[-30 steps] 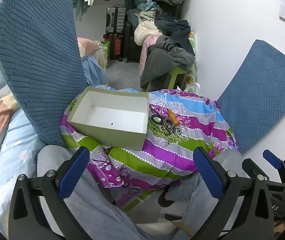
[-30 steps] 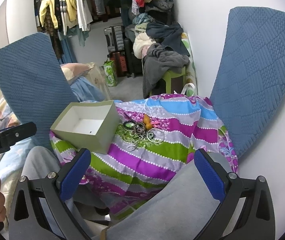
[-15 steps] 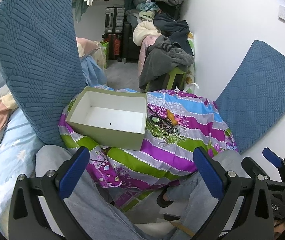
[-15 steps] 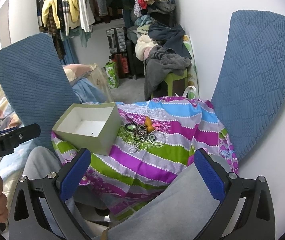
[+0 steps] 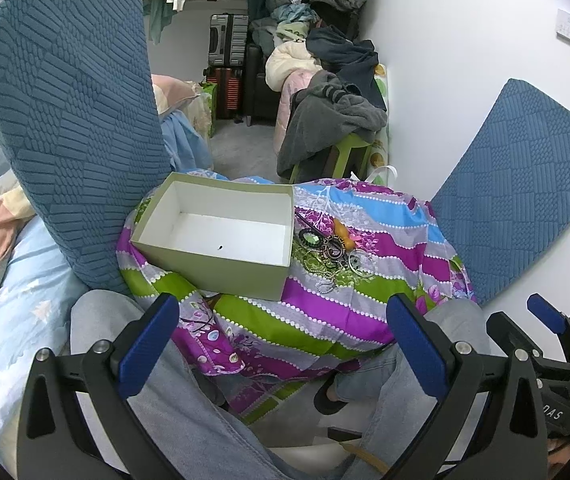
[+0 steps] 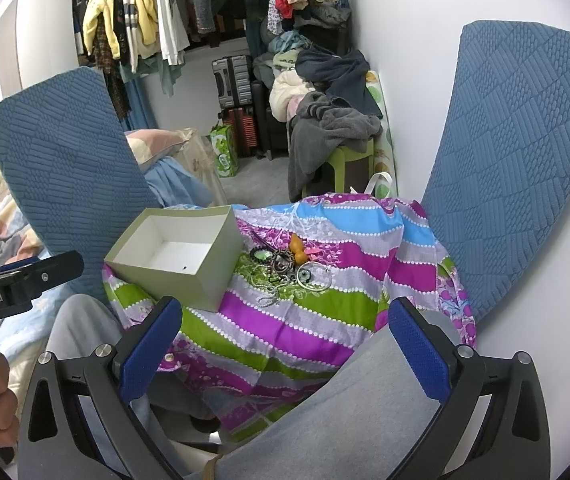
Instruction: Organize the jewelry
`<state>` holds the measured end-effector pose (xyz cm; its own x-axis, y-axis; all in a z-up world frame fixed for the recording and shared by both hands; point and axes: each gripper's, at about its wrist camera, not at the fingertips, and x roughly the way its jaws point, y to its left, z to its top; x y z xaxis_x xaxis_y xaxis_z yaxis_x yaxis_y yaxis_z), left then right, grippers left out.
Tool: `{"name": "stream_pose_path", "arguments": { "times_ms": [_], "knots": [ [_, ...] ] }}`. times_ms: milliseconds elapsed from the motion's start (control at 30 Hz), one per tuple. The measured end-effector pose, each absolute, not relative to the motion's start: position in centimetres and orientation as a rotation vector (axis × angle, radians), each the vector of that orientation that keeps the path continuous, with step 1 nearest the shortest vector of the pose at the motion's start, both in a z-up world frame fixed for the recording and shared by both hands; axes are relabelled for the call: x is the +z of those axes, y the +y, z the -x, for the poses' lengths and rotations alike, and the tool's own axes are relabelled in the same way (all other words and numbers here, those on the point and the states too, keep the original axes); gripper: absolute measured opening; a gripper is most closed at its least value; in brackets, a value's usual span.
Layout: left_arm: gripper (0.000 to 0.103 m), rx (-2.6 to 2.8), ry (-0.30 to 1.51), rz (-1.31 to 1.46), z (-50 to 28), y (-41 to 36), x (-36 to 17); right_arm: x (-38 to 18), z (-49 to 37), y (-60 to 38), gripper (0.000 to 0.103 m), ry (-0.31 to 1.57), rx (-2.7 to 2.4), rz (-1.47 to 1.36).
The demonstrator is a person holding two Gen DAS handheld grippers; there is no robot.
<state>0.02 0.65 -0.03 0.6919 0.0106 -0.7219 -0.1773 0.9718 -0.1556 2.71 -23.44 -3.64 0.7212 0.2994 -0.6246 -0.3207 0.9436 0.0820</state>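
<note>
Both the left gripper and right gripper hung wide apart and empty over the lap. The jewelry lay tangled mid-cloth on the striped cloth, just beside the box. Lifting one piece would likely drag the knotted chains along, or the loose cloth could bunch and spill them.

Each tool has a black frame, silver screws and blue textured pads; the person wears light grey-blue jeans.

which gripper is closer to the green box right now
Left, by a little. The left gripper hangs open just short of the green box, facing it. The right gripper, also open, is further right, facing the jewelry pile.
</note>
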Motion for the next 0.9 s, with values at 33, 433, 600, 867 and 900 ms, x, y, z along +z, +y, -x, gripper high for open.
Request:
{"name": "stream_pose_path", "arguments": {
  "times_ms": [33, 433, 600, 867, 900],
  "knots": [
    [0.103, 0.104, 0.803, 0.217, 0.0, 0.7, -0.1, -3.6, -2.6, -23.4, 0.103, 0.684, 0.342, 0.031],
    [0.103, 0.112, 0.808, 0.219, -0.2, 1.3, -0.9, -3.6, -2.7, -23.4, 0.103, 0.682, 0.345, 0.015],
    [0.103, 0.100, 0.800, 0.232, -1.2, 1.5, -0.9, -3.5, -3.8, -23.2, 0.103, 0.663, 0.346, 0.011],
    [0.103, 0.088, 0.806, 0.240, -4.2, 1.6, -2.0, -4.5, -6.5, -22.7, 0.103, 0.627, 0.346, 0.046],
    [0.103, 0.082, 0.806, 0.243, -4.6, 1.6, -2.3, -4.7, -6.8, -22.8, 0.103, 0.617, 0.345, 0.044]
  ]
}}
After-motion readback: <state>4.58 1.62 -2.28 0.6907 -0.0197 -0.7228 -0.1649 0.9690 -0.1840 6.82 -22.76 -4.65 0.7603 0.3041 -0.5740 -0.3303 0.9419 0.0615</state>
